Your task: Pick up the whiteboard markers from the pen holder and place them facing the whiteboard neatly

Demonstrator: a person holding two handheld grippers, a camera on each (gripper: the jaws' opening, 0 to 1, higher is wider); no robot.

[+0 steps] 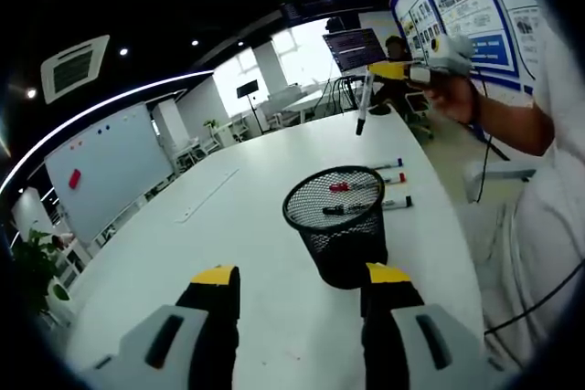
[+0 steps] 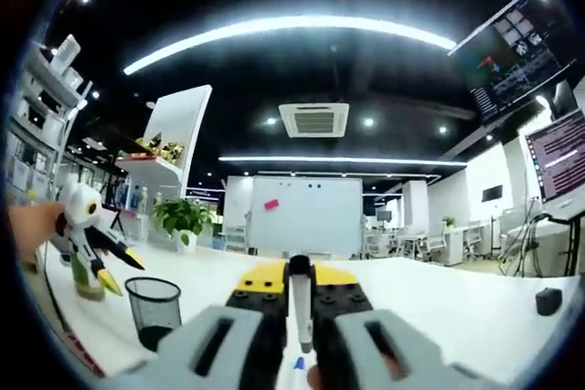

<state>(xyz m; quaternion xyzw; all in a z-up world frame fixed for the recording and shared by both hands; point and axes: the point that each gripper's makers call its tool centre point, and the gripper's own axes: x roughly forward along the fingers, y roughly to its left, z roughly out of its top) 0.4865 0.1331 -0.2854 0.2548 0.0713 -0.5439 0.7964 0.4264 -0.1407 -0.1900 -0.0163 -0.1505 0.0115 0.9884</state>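
The right gripper (image 2: 299, 303) is clamping an upright marker (image 2: 299, 303) at lower centre of its view. The left gripper (image 1: 302, 282) is gaping wide just before the mesh pen holder (image 1: 335, 222), three markers (image 1: 388, 184) lying beyond it on the white table (image 1: 247, 226), the whiteboard (image 1: 110, 166) at far left.

The marker (image 2: 300, 312) in the right gripper (image 2: 300, 303) is cut off at the bottom edge. The pen holder (image 1: 337, 224) hides part of three markers (image 1: 388, 187) behind it.

In the left gripper view the holder (image 1: 338, 223) stands mid-frame on the table (image 1: 247, 226), three markers (image 1: 388, 184) just behind it, whiteboard (image 1: 110, 171) at far left.
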